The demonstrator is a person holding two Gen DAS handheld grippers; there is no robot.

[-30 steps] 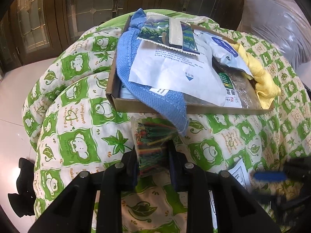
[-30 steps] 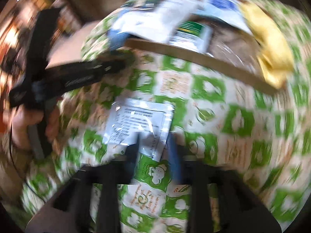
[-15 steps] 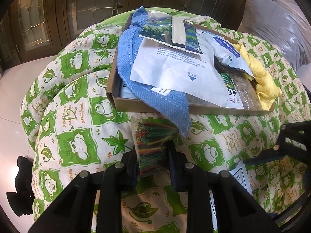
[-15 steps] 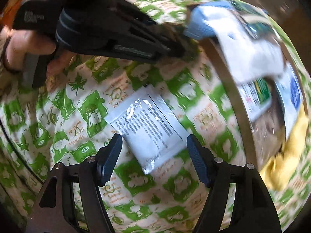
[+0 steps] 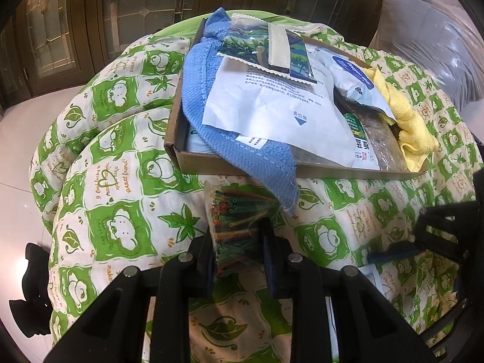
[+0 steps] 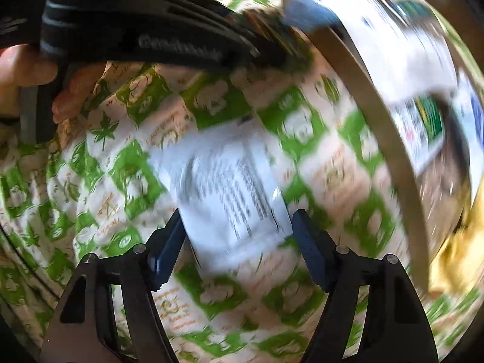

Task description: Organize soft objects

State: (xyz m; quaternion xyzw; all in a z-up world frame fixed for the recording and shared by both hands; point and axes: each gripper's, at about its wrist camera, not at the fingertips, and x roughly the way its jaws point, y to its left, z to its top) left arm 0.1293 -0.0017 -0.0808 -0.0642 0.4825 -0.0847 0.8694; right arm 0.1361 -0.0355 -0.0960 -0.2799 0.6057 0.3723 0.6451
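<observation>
Straws in a clear bag [image 5: 234,230] sat clamped between the jaws of your left gripper [image 5: 237,243], which had closed narrow on the bag's near end. The bag lay on the green and white quilt [image 5: 115,199], its far end just short of the cardboard tray [image 5: 332,171]. A blue towel [image 5: 257,163] hung over the tray's near wall, and its corner reached down beside the bag. Inside the tray you had a large white pouch [image 5: 272,103] with a green printed sachet [image 5: 266,50] on top of it, a smaller white and blue pouch [image 5: 357,81] to the right, and a yellow cloth [image 5: 405,115] spilling over the right end.

Your right gripper [image 6: 237,242] was spread wide, one finger on each side of a flat white packet [image 6: 233,193] that lay on the quilt [image 6: 302,296]. Whether the fingers touched the packet could not be told, since that view was blurred. The tray wall [image 6: 384,139] ran past on the right there, and your left hand [image 6: 27,66] showed at the far left, gripping its tool. From the left camera, the right gripper [image 5: 393,252] appeared low at the right edge, near a corner of the packet [image 5: 370,272].
</observation>
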